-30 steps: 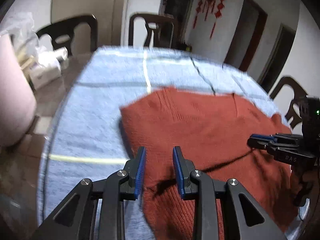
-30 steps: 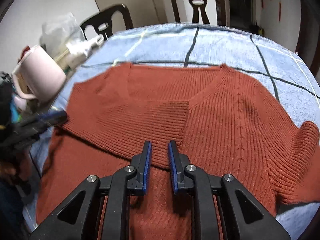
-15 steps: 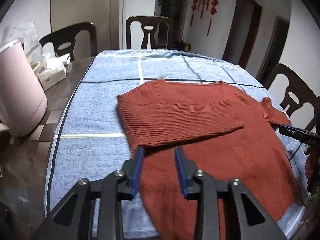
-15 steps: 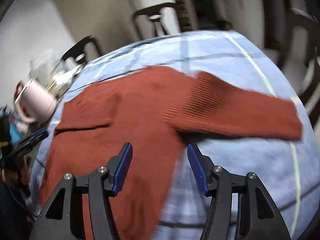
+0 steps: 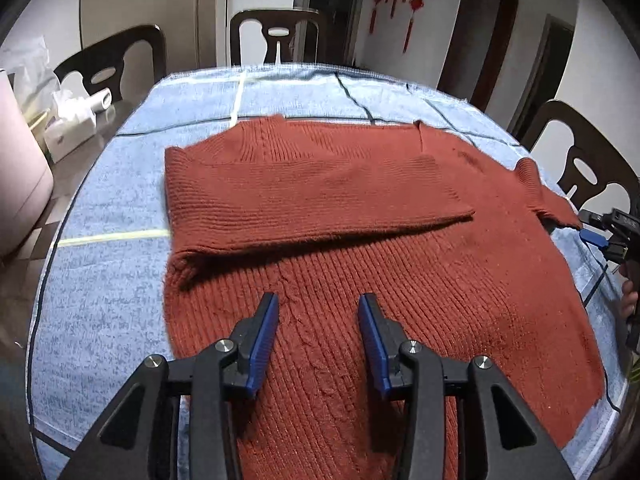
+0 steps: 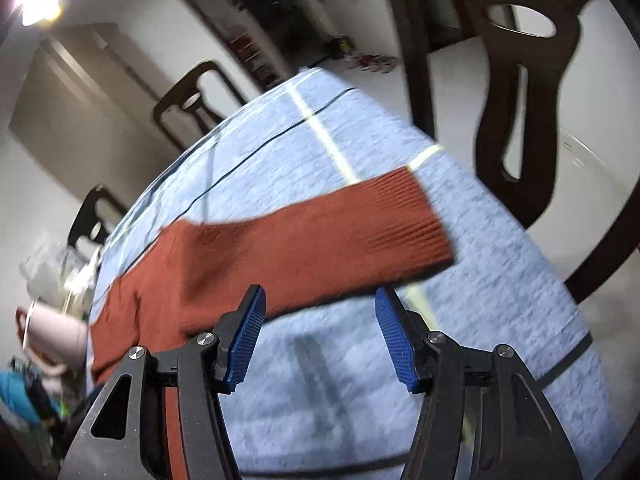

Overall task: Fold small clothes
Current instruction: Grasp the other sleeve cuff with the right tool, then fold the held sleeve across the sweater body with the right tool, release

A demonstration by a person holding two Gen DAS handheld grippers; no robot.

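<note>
Since a second ago: left gripper (image 5: 318, 334) drawn back and spread wider, jaws now well apart and holding nothing, hovering over the lower body of the red sweater (image 5: 400, 272). Right gripper (image 6: 318, 338) swung away from the sweater's middle to its far sleeve (image 6: 320, 236), jaws opened from nearly closed to wide, nothing between them.

Sweater lying flat on the blue checked cloth (image 5: 108, 248) covering the worktop. One sleeve folded across the chest, its cuff ending near the middle right in the left wrist view. Other sleeve stretched straight out over the cloth, cuff toward a dark chair (image 6: 516, 92), seen blurred in the right wrist view.

Right gripper tilted, aimed along the edge of the outstretched sleeve, above bare cloth. Left gripper level, pointing across the sweater toward the neckline. Pink jug (image 5: 20, 172) beside the cloth, at left.
</note>
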